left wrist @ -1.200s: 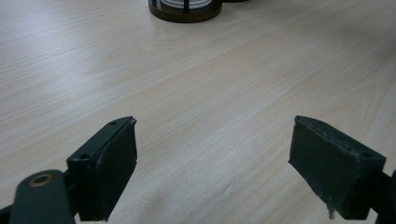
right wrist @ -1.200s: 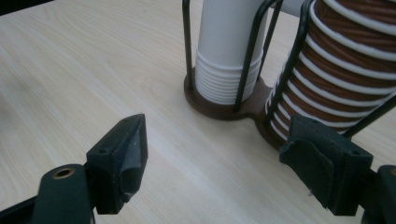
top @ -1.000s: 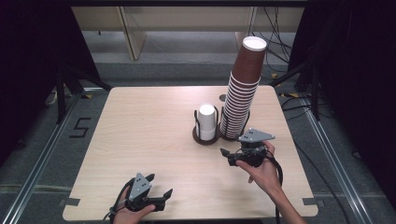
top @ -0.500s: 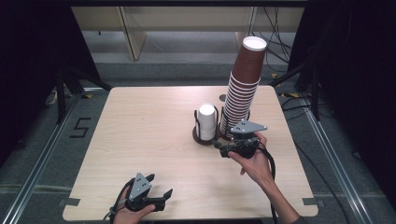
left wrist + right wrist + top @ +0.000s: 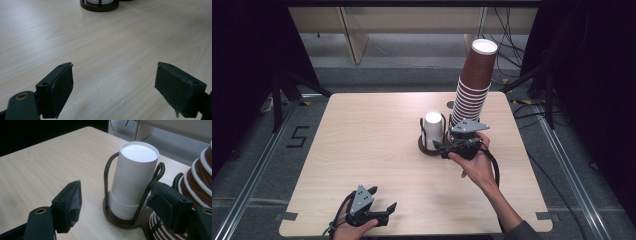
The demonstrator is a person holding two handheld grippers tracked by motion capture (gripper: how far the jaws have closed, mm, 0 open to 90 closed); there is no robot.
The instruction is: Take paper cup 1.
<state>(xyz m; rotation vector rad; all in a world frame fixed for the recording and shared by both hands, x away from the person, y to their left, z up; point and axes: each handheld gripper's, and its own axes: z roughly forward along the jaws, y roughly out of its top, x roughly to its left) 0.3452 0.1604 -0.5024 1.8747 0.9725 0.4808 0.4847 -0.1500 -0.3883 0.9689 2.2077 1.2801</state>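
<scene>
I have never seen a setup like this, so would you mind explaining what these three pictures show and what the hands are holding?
A person sits at a wooden table and holds a hand tool with two black jaws in each hand. The high view looks down from above the person's side. There the left gripper rests near the table's front edge, and the right gripper reaches toward a dark wire holder.

The other two pictures come from small cameras riding on the grippers, looking along their jaws. In the right gripper view, a stack of white cups stands upside down in the holder, with a tall stack of brown cups beside it. Both grippers are open and hold nothing.
</scene>
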